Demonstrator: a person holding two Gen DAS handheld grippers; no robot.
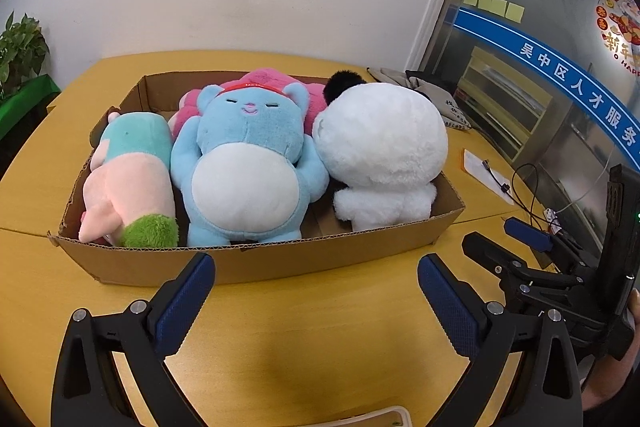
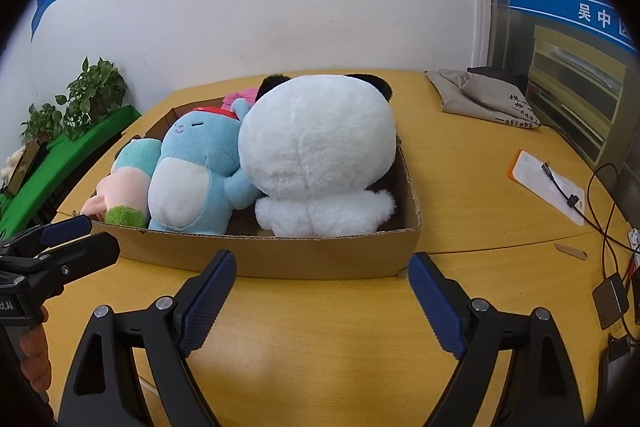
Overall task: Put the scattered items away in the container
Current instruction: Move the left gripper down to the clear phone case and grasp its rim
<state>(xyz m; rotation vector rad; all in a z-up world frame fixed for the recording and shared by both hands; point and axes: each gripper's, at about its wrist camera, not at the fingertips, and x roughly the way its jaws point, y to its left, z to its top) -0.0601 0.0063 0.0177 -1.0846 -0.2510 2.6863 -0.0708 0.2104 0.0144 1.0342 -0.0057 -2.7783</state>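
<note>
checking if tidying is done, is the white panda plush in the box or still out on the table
In. The white panda plush sits inside the cardboard box, at its right end beside the blue plush, with the box wall in front of it.

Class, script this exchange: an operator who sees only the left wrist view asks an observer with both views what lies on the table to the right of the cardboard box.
Operator: Past the right gripper I see only cables. Is anything else there?
Observer: Yes, a small tan strip lies flat on the table, off the box's front right corner.
Operator: Anything nearer the table's edge?
Observer: A grey square device lies beside the cables.
</note>
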